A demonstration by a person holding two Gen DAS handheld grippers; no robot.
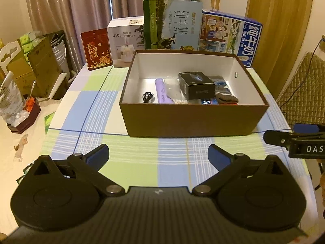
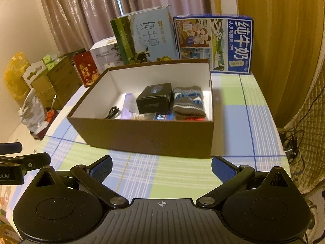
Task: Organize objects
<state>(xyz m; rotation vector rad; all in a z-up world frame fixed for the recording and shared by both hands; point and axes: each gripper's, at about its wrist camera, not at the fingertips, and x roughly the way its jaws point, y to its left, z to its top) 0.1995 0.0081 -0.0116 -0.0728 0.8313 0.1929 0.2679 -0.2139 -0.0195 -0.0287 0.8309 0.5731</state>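
Left wrist view: left claw [image 1: 158, 154] spread wide, empty, over checked surface [image 1: 140, 162]. Right claw [image 2: 161, 165] likewise wide, empty. Brown box [image 1: 191, 120] sits just ahead, holding black carton [image 1: 196, 85], purple tube [image 1: 161, 91], knitted sock [image 2: 187, 101], black cord [image 1: 147, 97].

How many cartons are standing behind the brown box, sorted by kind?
Milk cartons: 2, green-and-pale-blue and blue
Humidifier carton: 1
Red gift carton: 1
Total: 4, behind the brown box
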